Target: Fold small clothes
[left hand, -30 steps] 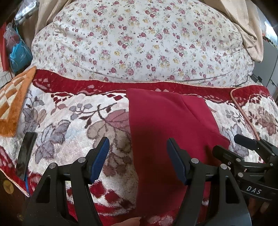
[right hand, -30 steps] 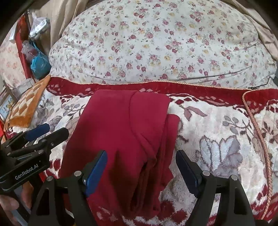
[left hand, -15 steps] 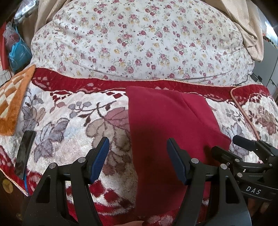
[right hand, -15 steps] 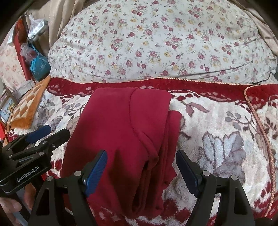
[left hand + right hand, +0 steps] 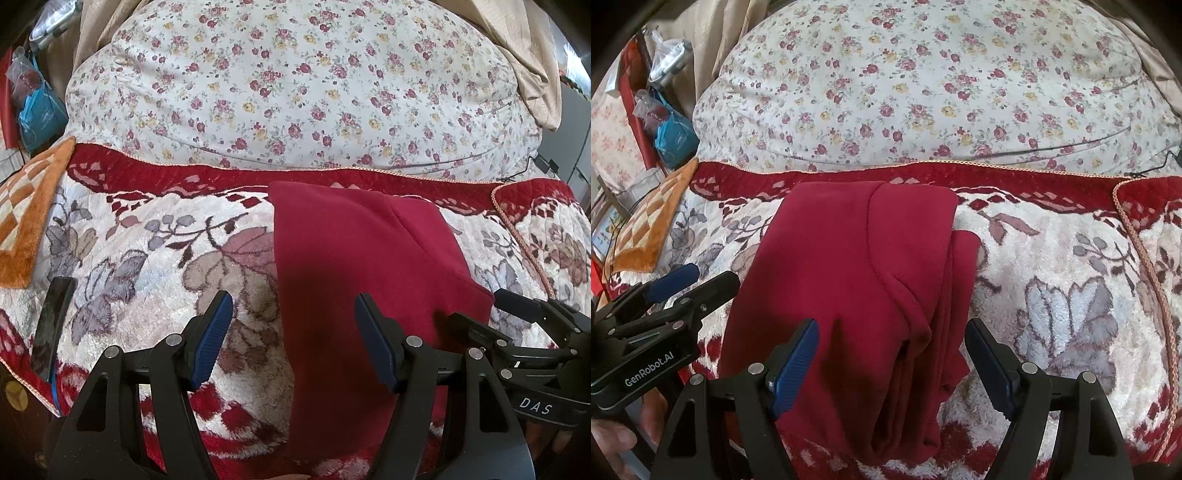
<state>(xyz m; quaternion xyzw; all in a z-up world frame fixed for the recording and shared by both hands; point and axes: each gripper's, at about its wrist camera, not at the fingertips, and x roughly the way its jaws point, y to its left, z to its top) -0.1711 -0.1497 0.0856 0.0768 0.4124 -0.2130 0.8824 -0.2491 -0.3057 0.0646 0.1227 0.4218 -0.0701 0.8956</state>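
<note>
A dark red garment point(image 5: 354, 266) lies folded lengthwise on the floral blanket point(image 5: 155, 258); in the right wrist view point(image 5: 849, 266) its layered edges stack along its right side. My left gripper point(image 5: 293, 338) is open and empty, held above the garment's near left edge. My right gripper point(image 5: 892, 363) is open and empty, held above the garment's near right part. Each gripper shows in the other's view, the right point(image 5: 532, 332) and the left point(image 5: 665, 306), beside the garment.
A big flowered duvet point(image 5: 295, 92) is heaped behind the blanket. An orange checked mat point(image 5: 26, 221) lies at the left. A black phone point(image 5: 53, 325) lies near the blanket's left edge. Blue bags point(image 5: 674, 134) stand far left.
Both grippers have drifted slightly back and up from the garment; the view has shifted a little. Jaws stay open and the garment has not moved.
</note>
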